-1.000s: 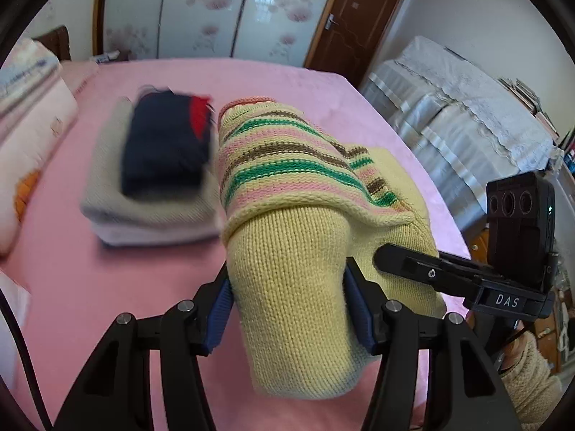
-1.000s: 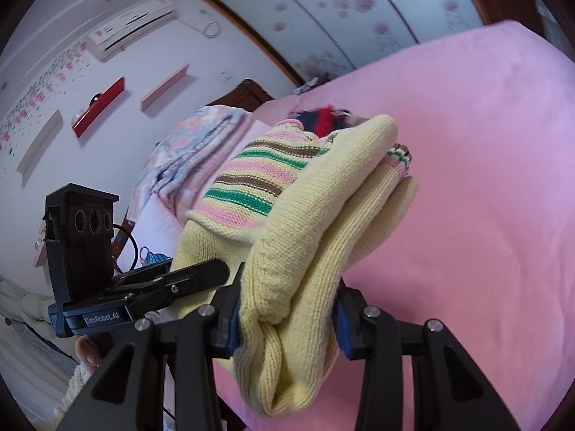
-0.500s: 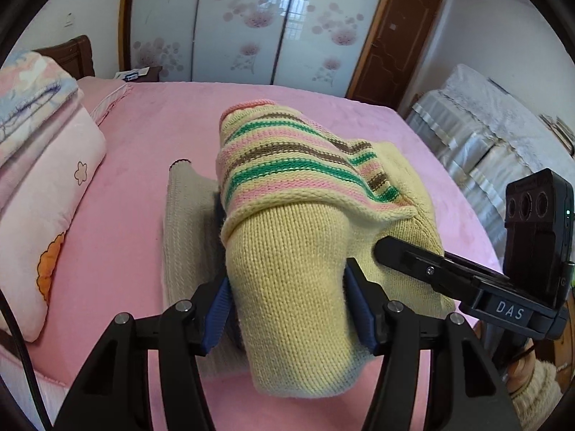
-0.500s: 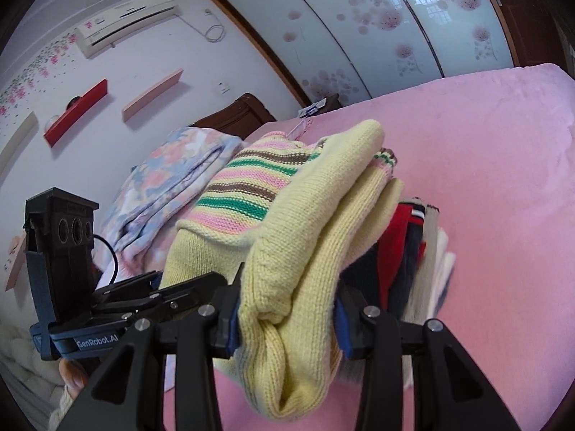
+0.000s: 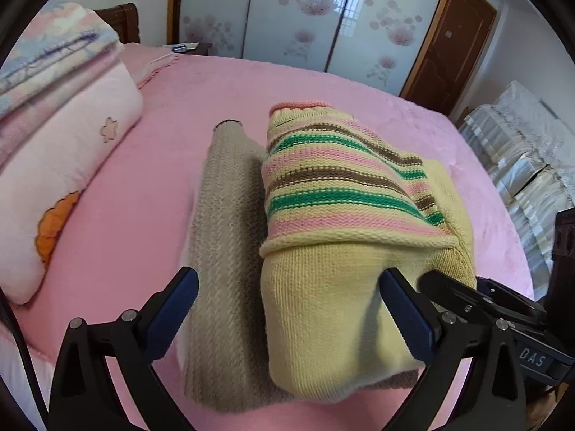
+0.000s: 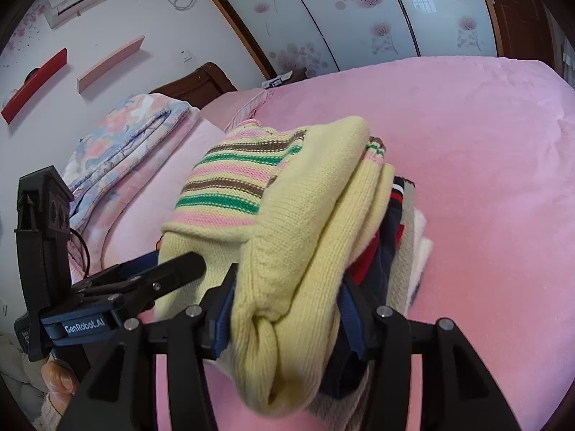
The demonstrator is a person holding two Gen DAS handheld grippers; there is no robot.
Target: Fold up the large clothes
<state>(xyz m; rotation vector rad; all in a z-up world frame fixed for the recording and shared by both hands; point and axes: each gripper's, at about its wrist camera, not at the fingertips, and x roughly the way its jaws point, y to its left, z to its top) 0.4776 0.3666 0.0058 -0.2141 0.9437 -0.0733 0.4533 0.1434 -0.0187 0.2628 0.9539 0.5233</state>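
Note:
A folded yellow sweater (image 5: 345,287) with pink, green and brown stripes lies on top of a pile of folded clothes on the pink bed (image 5: 143,186). A grey-beige knit (image 5: 222,237) is under it, and the right wrist view shows a navy and red garment (image 6: 377,251) in the pile. My left gripper (image 5: 289,310) is opening and stands wide. The sweater's end is between its jaws, and the left pad is well clear of it. My right gripper (image 6: 289,319) is also opening around the sweater's other end (image 6: 287,287), with its pads easing off the knit.
A pink pillow (image 5: 64,165) with a folded floral blanket (image 5: 54,50) on it lies at the left of the bed. Sliding wardrobe doors (image 5: 305,18) and a brown door (image 5: 456,43) are beyond. Covered furniture (image 5: 521,151) stands right of the bed. A hand (image 6: 57,377) holds the left gripper.
Both grippers carried the sweater sideways over the pile and lowered it onto the folded clothes. The left jaws sprang wide off the sweater, and the right jaws widened a little.

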